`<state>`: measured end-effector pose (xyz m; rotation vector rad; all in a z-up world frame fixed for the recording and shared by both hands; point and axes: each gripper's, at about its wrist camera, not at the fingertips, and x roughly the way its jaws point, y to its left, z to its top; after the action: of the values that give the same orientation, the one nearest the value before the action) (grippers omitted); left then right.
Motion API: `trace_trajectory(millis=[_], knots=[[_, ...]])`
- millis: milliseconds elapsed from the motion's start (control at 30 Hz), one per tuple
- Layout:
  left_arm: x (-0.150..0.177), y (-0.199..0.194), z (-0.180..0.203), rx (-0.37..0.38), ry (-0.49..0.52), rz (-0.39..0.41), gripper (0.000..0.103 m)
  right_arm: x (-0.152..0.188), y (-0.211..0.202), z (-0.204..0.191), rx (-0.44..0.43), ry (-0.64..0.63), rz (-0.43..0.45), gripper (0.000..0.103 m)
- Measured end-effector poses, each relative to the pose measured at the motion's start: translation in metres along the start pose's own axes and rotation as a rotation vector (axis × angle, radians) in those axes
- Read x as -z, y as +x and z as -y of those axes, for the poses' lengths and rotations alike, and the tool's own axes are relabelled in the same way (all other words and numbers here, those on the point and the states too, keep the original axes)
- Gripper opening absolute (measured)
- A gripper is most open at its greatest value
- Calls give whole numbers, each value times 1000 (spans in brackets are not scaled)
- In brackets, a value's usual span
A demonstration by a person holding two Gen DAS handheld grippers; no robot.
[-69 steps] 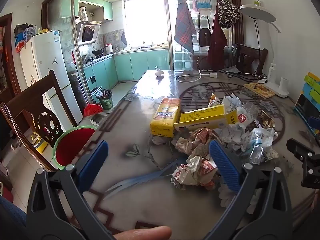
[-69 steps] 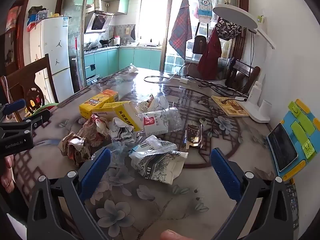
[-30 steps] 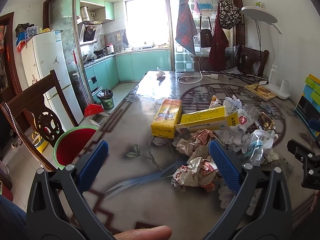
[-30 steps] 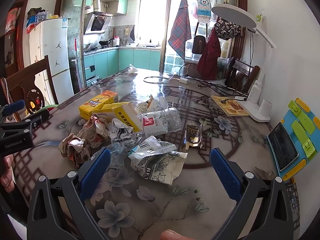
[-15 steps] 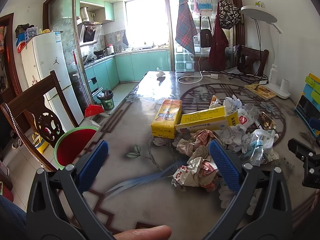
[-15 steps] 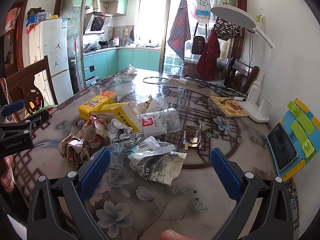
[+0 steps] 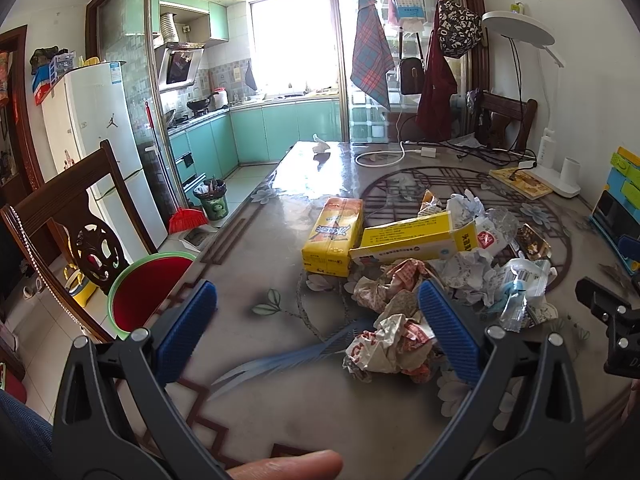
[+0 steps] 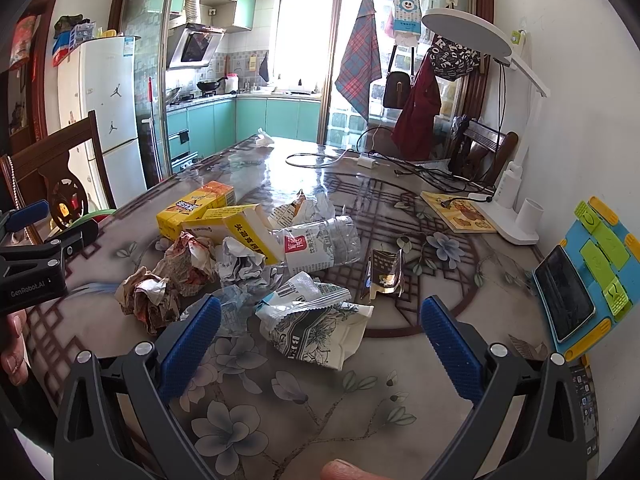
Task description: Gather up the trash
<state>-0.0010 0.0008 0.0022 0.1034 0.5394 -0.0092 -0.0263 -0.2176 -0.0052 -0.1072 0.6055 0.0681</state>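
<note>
Both grippers, left and right, are held wide and empty above the table. Trash is piled mid-table; nothing is collected yet. Next, the crumpled wrapper likely needs pinching.

We see a white fridge at the left, a dark wooden chair in front of it, and a red broom on the floor. On the glass-topped table a white desk lamp stands near the wall, beside a picture book. A phone leans in a blue stand. A plaid cloth hangs by the doorway.
</note>
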Motion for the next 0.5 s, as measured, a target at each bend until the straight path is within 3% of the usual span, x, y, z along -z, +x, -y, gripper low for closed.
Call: trace_trajectory(millis=[500], knots=[[1, 1, 1, 3, 1, -1, 99, 1, -1, 2, 2, 2, -1, 97]])
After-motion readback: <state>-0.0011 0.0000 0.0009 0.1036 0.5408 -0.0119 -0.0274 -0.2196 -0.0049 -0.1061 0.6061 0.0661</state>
